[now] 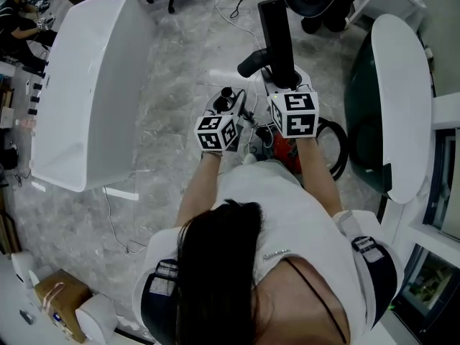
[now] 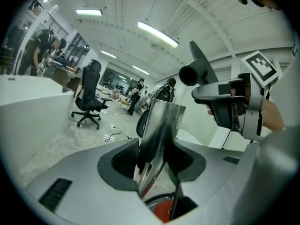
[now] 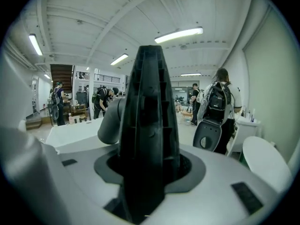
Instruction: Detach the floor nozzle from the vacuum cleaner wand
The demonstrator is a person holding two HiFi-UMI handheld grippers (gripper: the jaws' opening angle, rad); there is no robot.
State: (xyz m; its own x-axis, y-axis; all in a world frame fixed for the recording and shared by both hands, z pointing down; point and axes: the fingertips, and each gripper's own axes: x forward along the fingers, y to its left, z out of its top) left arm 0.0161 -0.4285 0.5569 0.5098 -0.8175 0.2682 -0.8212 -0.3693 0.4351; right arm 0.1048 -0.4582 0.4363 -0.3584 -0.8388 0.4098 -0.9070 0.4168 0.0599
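My right claw (image 3: 150,170) clamps the floor nozzle (image 3: 149,116), its length running straight ahead. My left claw (image 2: 157,161) clamps the wand (image 2: 161,121) just beside, the joint probably hidden between them.

I hold the black floor nozzle (image 1: 277,34) upright, its grey neck open, off the shiny metal wand (image 2: 161,130).

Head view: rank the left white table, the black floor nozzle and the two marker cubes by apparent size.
1. Left white table, by far the largest.
2. Floor nozzle, held up nearer the camera, so its true size is unsure.
3. Right marker cube and left marker cube: nearly alike, not ranked.
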